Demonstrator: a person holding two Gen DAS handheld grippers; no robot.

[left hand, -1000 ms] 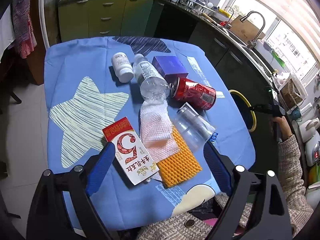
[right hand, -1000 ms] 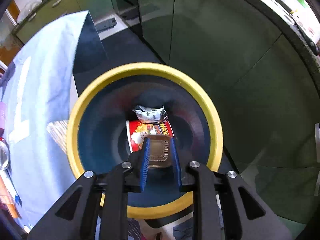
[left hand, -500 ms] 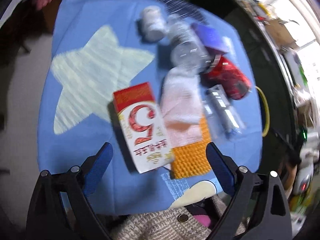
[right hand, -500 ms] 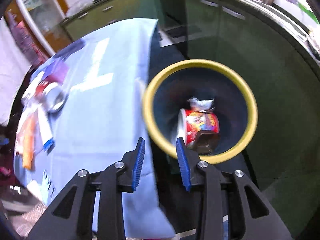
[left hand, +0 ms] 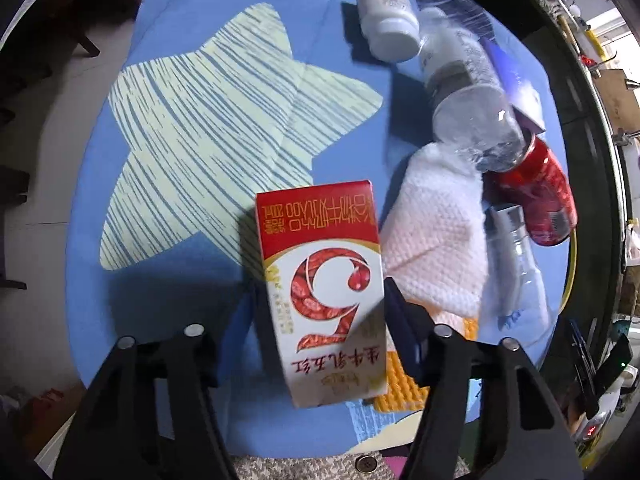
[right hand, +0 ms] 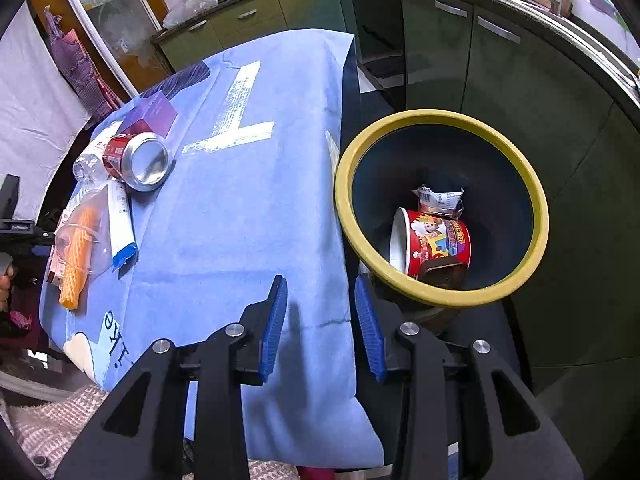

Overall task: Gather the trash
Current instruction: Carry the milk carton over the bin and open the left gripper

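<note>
The red-and-white rectangular milk carton (left hand: 326, 292) shows a large red "6" and, seen upside down, "200mL" on its red band. Beside the round yellow-rimmed bin (right hand: 440, 126), the blue tablecloth (right hand: 240, 220) bears a white "T".

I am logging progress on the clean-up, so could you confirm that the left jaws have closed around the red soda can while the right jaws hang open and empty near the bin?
Not quite: the left gripper is closed on the red-and-white milk carton, not the soda can, which lies untouched on the table, as the left wrist view shows. The right gripper does hang open and empty near the yellow-rimmed bin.
</note>
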